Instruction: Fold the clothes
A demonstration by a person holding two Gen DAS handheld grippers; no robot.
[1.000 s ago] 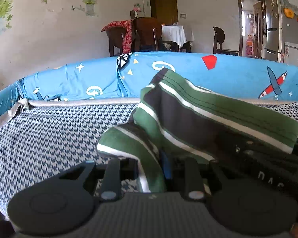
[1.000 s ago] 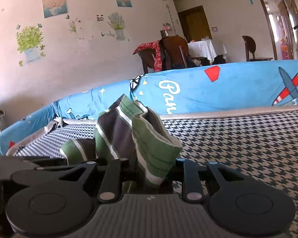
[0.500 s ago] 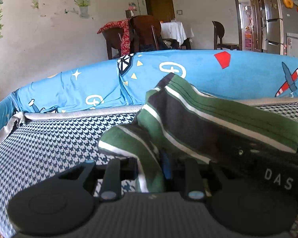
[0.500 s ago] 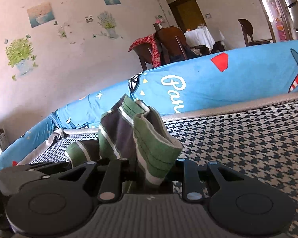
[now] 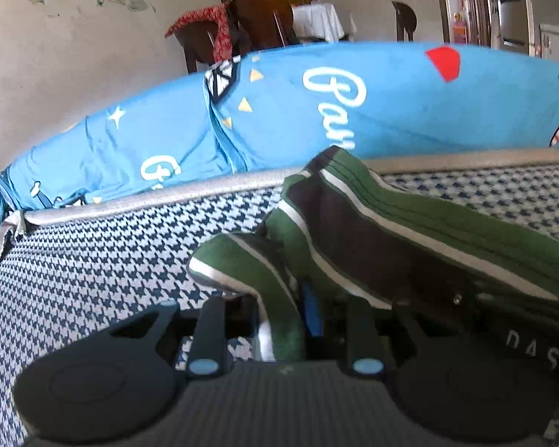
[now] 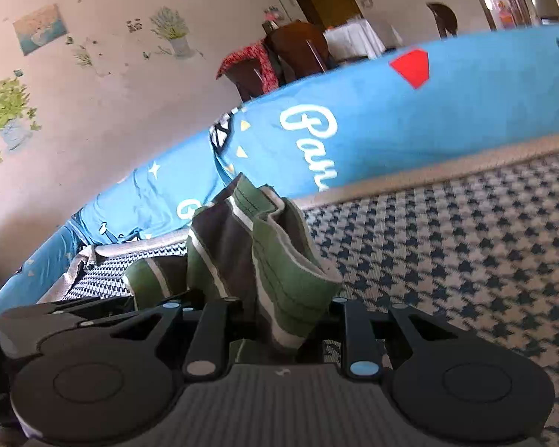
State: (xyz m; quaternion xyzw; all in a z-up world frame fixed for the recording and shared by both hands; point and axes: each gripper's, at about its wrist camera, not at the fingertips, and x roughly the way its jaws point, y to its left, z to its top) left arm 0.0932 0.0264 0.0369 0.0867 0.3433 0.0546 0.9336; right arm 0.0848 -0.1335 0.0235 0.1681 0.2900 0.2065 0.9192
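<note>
Open checked bed (image 6: 466,246) is seen at frame right; the striped cloth (image 5: 391,231) is pinched tight by left tongs (image 5: 290,320) and right tongs (image 6: 283,324).

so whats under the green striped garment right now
Both grippers, left and right, pinch the green striped garment above the houndstooth mattress, whose pattern shows around it. Whether the cloth's hidden underside touches the mattress cannot be seen.
</note>
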